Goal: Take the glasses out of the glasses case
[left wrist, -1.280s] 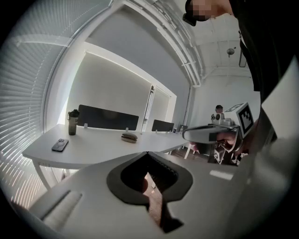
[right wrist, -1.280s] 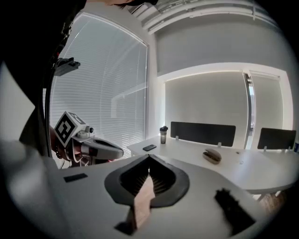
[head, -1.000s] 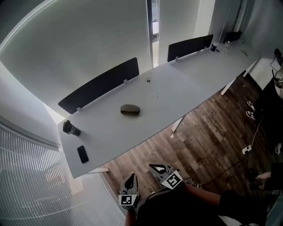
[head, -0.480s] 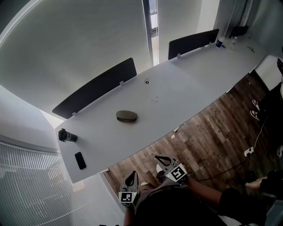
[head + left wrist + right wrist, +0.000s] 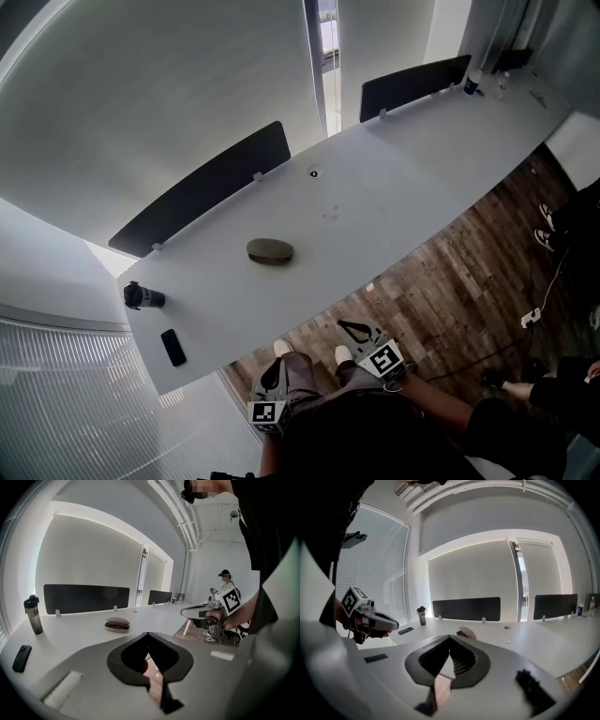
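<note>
The left tool (image 5: 275, 371) is shut tight, with nothing in it. The right tool (image 5: 353, 328) is shut too, and it is empty as well. Both are held low, close to the person's body, over the wooden floor (image 5: 450, 291), just short of the near edge of the desk (image 5: 403, 178). The glasses case (image 5: 270, 250) lies in the middle of the desk, well apart from both tools. It is closed, so the glasses inside do not show. Farther left on the desk are a dark bottle (image 5: 141, 296) and a small flat black thing (image 5: 172, 348).

I think nothing of the job is done yet. The tools have to reach the case and open up first. The case looks round and smooth, so it may slide away if one tool pushes on the lid while the other does not hold it. A hard pinch inside could also bend the glasses.
</note>
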Demonstrator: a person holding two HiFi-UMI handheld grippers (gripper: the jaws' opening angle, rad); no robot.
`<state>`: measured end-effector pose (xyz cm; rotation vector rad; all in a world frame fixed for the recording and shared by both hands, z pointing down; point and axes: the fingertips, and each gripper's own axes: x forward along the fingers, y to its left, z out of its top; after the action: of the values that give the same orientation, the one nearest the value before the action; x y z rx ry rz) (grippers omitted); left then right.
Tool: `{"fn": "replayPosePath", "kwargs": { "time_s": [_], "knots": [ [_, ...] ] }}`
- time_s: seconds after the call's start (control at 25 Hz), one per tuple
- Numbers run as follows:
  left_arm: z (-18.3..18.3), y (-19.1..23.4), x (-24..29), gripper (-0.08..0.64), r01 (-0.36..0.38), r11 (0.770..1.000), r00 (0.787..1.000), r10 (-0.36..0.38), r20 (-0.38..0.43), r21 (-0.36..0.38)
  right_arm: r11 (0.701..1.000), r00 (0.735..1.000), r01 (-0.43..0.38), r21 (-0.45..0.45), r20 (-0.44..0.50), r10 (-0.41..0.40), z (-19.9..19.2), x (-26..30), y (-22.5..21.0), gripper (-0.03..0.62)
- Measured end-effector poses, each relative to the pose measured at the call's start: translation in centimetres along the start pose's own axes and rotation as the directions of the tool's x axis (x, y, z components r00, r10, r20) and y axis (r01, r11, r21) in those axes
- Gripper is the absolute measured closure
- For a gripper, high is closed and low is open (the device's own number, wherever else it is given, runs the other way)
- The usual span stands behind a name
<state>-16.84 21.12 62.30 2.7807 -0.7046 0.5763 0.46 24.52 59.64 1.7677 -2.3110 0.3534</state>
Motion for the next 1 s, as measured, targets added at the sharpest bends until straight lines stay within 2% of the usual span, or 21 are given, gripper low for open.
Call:
{"fn": "replayPosePath", "kwargs": {
  "time_s": [0.28,0.44,0.6,0.8,1.0],
  "knots": [
    [1.4,4.4,4.5,0.554,0.073,0.997,0.997,-0.073,-0.004,0.028,0.993,0.992,0.12,-0.004,-0.03,-0.12,0.7,0.8,-2.7,0.586],
    [2.5,7.8,7.0,0.554,0.118,0.991,0.993,-0.118,-0.011,0.068,0.979,0.976,0.205,-0.014,-0.07,-0.206,1.3,2.3,-3.6,0.585],
    [2.9,11.2,9.1,0.554,0.155,0.985,0.988,-0.153,-0.033,0.076,0.963,0.958,0.269,-0.025,-0.095,-0.27,2.7,4.3,-3.8,0.585],
    [1.9,15.8,12.4,0.554,0.156,0.987,0.986,-0.153,-0.058,0.042,0.942,0.936,0.336,-0.014,-0.106,-0.335,4.1,7.3,-3.0,0.586],
    [0.7,19.0,15.7,0.544,0.162,0.985,0.983,-0.156,-0.095,0.056,0.913,0.899,0.406,-0.037,-0.164,-0.406,4.8,8.8,-1.8,0.584]
  ]
}}
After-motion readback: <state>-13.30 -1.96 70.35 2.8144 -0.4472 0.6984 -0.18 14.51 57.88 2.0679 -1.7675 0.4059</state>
